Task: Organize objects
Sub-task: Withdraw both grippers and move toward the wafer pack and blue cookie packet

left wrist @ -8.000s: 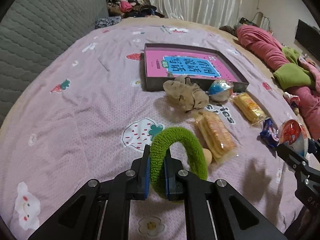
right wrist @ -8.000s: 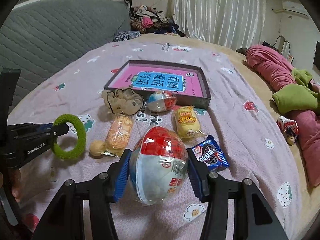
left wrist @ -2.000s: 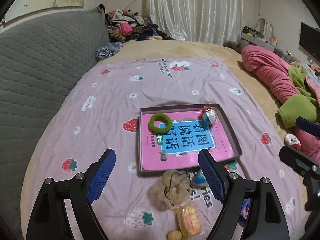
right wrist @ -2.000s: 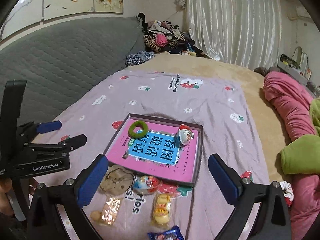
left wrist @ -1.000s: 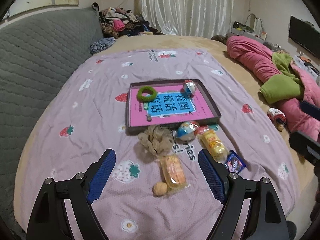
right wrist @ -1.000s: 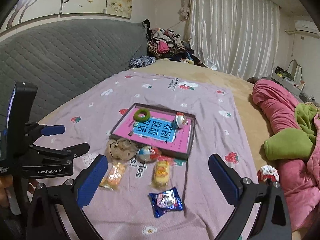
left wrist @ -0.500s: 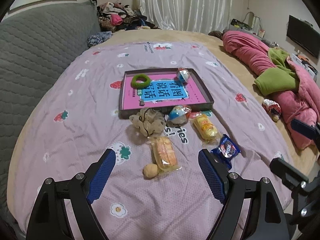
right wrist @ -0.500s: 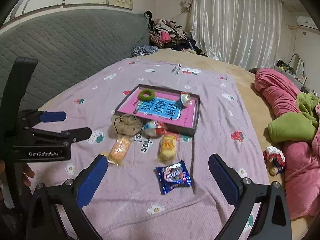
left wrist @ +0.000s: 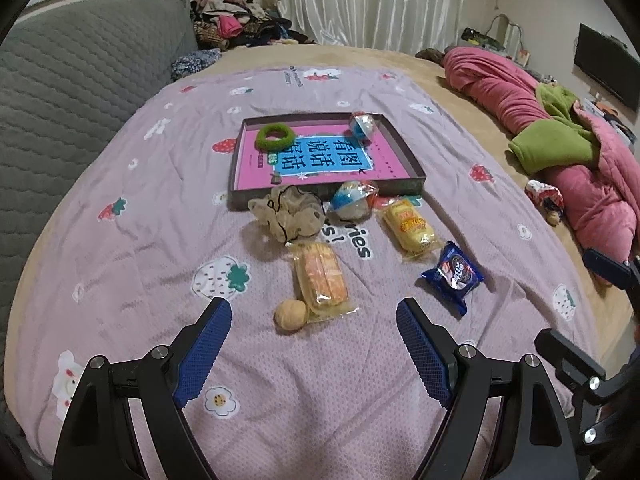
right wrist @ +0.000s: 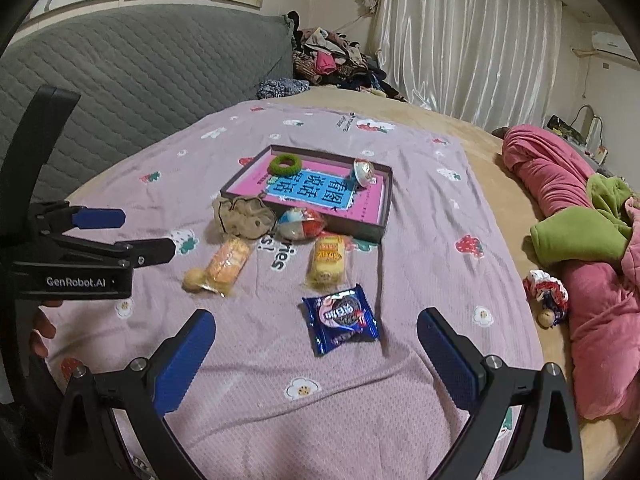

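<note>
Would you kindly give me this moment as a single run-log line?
left gripper: jaws open, empty | right gripper: jaws open, empty | tray: green ring, egg toy | blue packet: on bedspread

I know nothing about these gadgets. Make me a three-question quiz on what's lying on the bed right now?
1. True or false: the green ring lies inside the tray.
2. Which item lies nearest the right gripper?
A. beige scrunchie
B. blue cookie packet
C. yellow cake packet
3. Fill in: both the left gripper and the right one hold ____.

Key: 1 true; 2 B; 3 nothing, both stand open above the purple sheet.
</note>
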